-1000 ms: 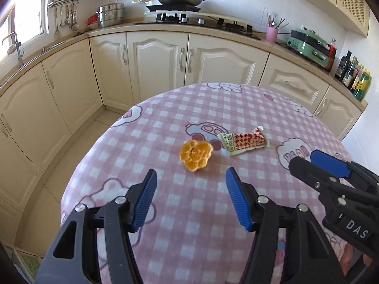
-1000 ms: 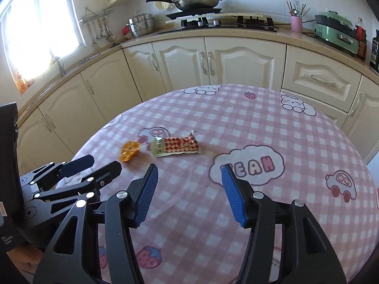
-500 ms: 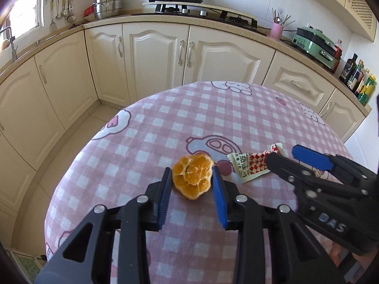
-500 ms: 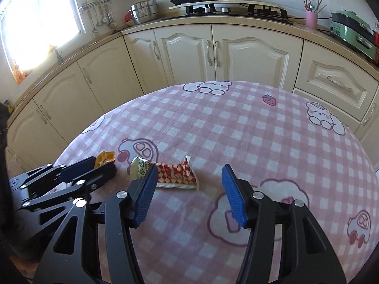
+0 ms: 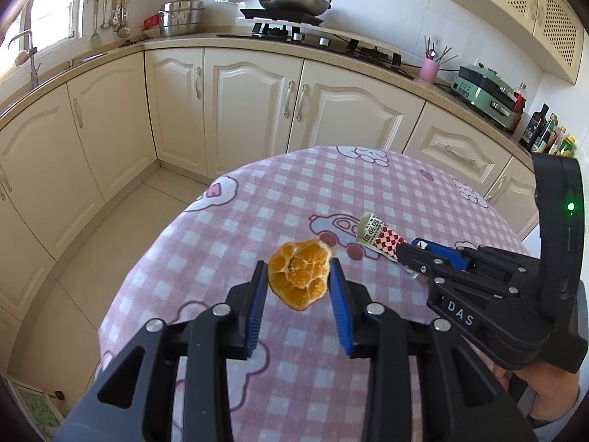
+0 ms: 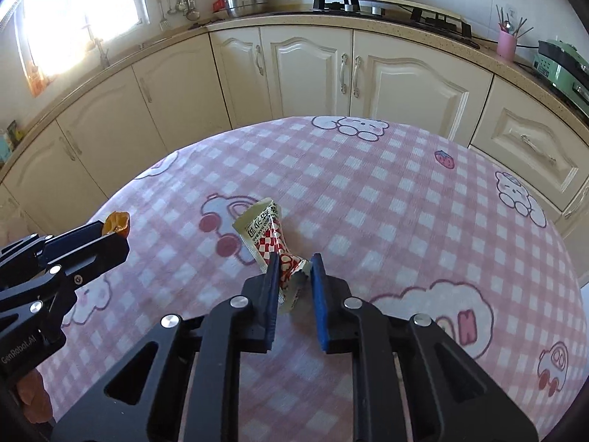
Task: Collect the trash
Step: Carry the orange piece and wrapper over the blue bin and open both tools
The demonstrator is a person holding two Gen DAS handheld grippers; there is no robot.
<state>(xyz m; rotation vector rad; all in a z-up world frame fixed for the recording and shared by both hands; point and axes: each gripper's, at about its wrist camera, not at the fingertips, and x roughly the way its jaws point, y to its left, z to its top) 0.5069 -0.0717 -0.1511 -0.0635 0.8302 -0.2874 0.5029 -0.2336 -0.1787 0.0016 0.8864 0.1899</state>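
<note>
An orange peel [image 5: 299, 273] sits between the blue pads of my left gripper [image 5: 297, 276], which is shut on it and holds it above the pink checked tablecloth [image 5: 257, 221]. The peel [image 6: 117, 222] also shows at the left gripper's tip in the right wrist view. A red-and-white checked snack wrapper [image 6: 270, 237] is pinched at its near end by my right gripper [image 6: 294, 269], its far end tilted up. The wrapper [image 5: 379, 237] and right gripper [image 5: 423, 248] show to the right in the left wrist view.
The round table [image 6: 405, 202] stands in a kitchen with cream cabinets [image 6: 305, 73] behind it. A counter carries a stove with a pan [image 5: 294, 0], pots, a pink utensil cup [image 5: 430, 68] and a green appliance [image 5: 486, 92]. Tiled floor [image 5: 121, 228] lies left.
Both grippers moved forward from open and closed: the left onto the orange peel, the right onto the wrapper. Both items now sit lifted off the cloth.
</note>
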